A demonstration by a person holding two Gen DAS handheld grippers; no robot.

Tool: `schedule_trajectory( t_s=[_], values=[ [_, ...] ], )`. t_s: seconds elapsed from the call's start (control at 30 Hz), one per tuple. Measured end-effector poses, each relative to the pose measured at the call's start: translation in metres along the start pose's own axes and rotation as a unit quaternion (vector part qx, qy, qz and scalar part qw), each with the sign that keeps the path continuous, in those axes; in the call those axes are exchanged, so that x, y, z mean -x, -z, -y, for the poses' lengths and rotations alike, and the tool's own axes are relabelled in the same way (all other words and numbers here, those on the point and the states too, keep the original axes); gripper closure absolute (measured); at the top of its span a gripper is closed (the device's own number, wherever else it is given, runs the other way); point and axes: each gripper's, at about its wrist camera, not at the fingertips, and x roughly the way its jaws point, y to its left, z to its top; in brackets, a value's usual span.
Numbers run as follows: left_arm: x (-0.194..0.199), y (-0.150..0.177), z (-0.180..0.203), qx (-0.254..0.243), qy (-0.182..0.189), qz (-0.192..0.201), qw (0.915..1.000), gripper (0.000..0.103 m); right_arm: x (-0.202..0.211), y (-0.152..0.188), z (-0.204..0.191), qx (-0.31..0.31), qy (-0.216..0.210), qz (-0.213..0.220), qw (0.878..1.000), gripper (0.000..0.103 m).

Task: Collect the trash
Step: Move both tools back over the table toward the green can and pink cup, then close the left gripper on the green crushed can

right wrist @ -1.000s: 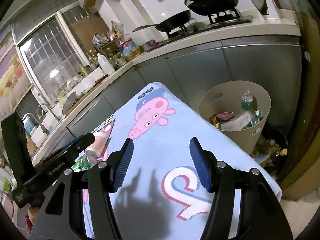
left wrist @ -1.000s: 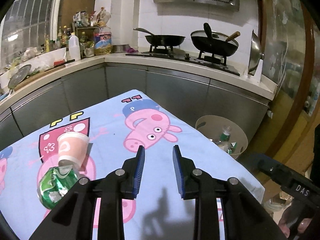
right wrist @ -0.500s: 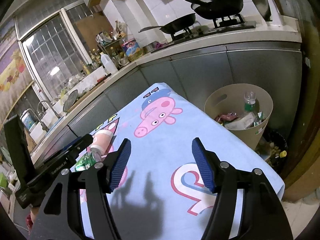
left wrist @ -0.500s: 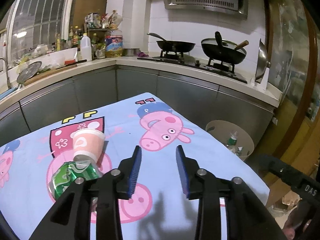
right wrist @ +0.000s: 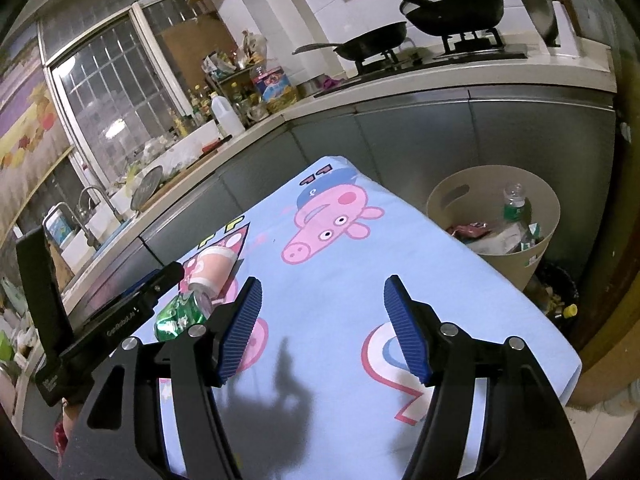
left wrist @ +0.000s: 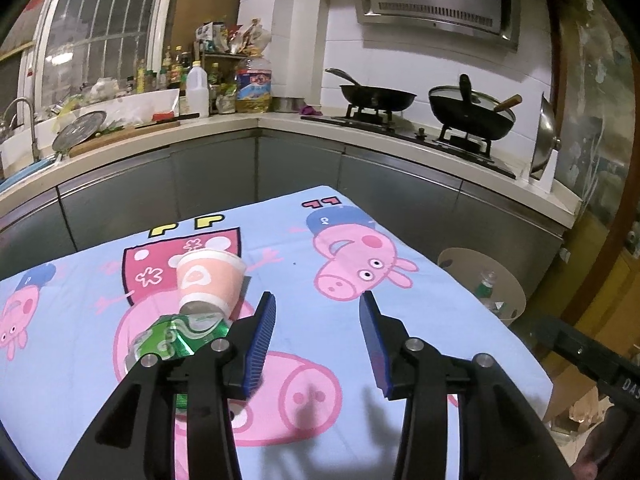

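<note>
Readable text: "DAS" on the right tool's black body (left wrist: 624, 380), lower right of the pig cloth (left wrist: 304, 240); other labels too blurred to read.

Left gripper (left wrist: 316, 330) hides part of the crushed green can (left wrist: 176, 336).

The worktop's cloth (left wrist: 440, 308) is pale blue, printed with pink cartoon pigs, one in a blue cap, plus a red panel with white flowers. The paper cup (left wrist: 210, 282) is salmon pink with a white rim. The crushed can (left wrist: 176, 338) is shiny green. Both hand-held grippers are black with ribbed blue pads (right wrist: 404, 334). The bin (right wrist: 540, 256) is beige.
</note>
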Motion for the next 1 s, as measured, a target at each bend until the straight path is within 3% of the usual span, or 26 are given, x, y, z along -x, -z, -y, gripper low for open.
schedule_trajectory(
  t_s=[0.63,1.0],
  values=[
    [-0.007,0.016,-0.058,0.043,-0.042,-0.019,0.998,0.059,-0.04,0.013,-0.043,0.043,-0.027,-0.048,0.998,0.04],
    [0.005,0.03,-0.135,0.112,-0.094,-0.025,0.9889,0.059,-0.073,0.029,-0.073,0.075,-0.051,-0.09,0.992,0.04]
  ],
)
